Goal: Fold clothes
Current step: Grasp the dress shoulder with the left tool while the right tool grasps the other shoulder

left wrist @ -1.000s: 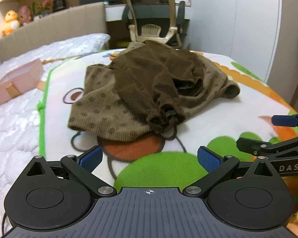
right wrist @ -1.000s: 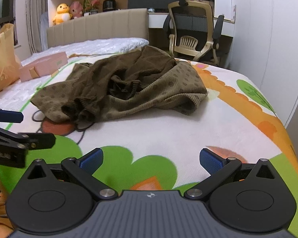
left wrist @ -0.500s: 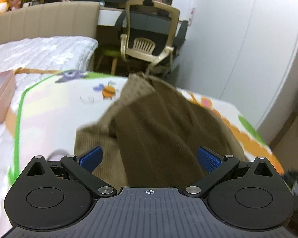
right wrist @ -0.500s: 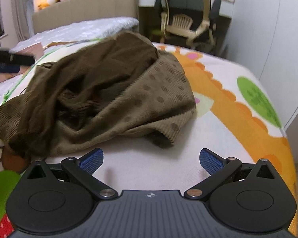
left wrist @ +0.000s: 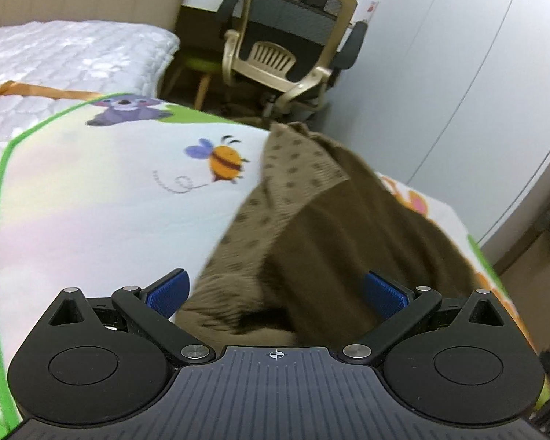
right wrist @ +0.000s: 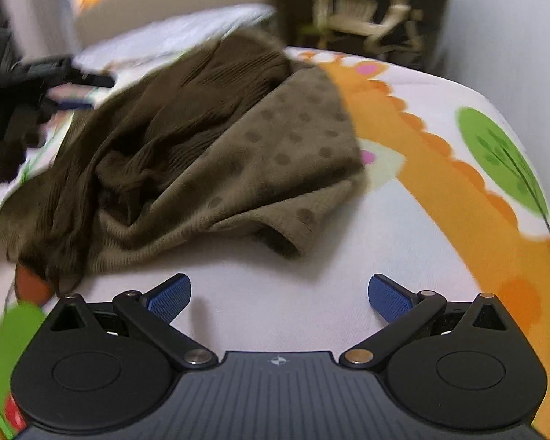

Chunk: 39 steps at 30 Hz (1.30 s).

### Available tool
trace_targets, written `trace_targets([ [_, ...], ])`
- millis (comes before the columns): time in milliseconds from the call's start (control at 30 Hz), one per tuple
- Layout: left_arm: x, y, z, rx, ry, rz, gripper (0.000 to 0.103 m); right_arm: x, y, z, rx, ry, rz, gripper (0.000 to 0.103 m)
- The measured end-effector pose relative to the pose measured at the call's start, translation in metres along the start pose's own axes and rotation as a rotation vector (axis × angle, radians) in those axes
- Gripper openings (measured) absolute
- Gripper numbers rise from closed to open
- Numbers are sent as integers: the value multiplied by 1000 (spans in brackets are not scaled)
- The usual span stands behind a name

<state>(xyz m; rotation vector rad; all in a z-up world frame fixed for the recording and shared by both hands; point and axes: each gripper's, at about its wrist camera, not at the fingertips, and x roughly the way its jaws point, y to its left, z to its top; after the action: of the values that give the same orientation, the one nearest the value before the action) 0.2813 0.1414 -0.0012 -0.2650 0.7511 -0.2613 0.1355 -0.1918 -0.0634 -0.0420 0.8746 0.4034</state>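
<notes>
On the cartoon-print bed cover (right wrist: 403, 227), near its far edge, we see the crumpled brown garment (right wrist: 209, 154). Our left gripper (left wrist: 277, 293) is spread over its folds; our right gripper (right wrist: 278, 293) is spread just before its near hem.

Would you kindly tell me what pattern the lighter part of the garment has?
Darker brown dots on light olive-brown ribbed fabric, clearest in the right wrist view.
</notes>
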Motion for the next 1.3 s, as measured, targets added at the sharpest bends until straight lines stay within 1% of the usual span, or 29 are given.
trace_targets([
  [67, 0, 6, -1, 11, -3, -2, 103, -10, -7, 20, 4, -123, -12, 103],
  [133, 3, 9, 1, 23, -23, -36, 103, -9, -14, 52, 15, -241, -29, 103],
  [167, 8, 10, 4, 20, -27, -50, 103, 2, -18, 71, 26, -263, -32, 103],
  [200, 15, 11, 6, -4, -9, -54, 103, 13, -22, 90, 37, -281, -35, 103],
  [233, 22, 12, 8, -28, 10, -57, 103, 29, -27, 109, 58, -279, -37, 102],
  [267, 29, 14, 10, -51, 28, -60, 103, 48, -31, 125, 79, -268, -39, 92],
  [300, 36, 15, 12, -75, 46, -63, 103, 68, -35, 134, 106, -243, -26, 79],
  [333, 43, 16, 14, -98, 64, -67, 103, 87, -39, 142, 133, -216, -11, 74],
  [400, 45, 16, 11, -91, 56, -66, 103, 126, -46, 157, 188, -163, 19, 58],
  [433, 44, 14, 9, -85, 60, -66, 103, 130, -42, 155, 168, -157, 29, 56],
  [467, 42, 12, 7, -79, 64, -67, 103, 134, -37, 150, 141, -153, 39, 58],
  [533, 36, 8, -1, -64, 68, -75, 103, 140, -26, 142, 87, -145, 57, 57],
  [600, 27, -3, -14, -27, 88, -83, 103, 127, -13, 125, 23, -125, 77, 56],
  [700, 4, -22, -40, 21, 117, -104, 103, 91, -2, 89, -47, -99, 86, 56],
  [767, -20, -33, -65, 52, 138, -127, 103, 64, -2, 62, -49, -82, 99, 56],
  [833, -42, -43, -88, 60, 161, -154, 103, 32, -5, 30, -42, -68, 107, 56],
  [867, -51, -47, -99, 60, 158, -153, 103, 19, -6, 14, -47, -65, 104, 56],
  [967, -79, -57, -130, 58, 147, -151, 103, -13, -4, -26, -71, -94, 71, 56],
  [1033, -86, -60, -142, 65, 113, -123, 103, -26, -3, -48, -72, -124, 47, 58],
  [1133, -82, -69, -141, 81, 104, -65, 103, -27, 0, -55, -38, -172, 29, 62],
  [1200, -78, -77, -138, 99, 105, -21, 103, -23, 3, -56, -16, -197, 18, 71],
  [1233, -74, -81, -136, 128, 106, -14, 103, -21, 5, -54, -15, -201, 12, 73],
  [1300, -76, -79, -135, 133, 91, -5, 103, -19, 7, -51, -17, -203, 4, 73],
])
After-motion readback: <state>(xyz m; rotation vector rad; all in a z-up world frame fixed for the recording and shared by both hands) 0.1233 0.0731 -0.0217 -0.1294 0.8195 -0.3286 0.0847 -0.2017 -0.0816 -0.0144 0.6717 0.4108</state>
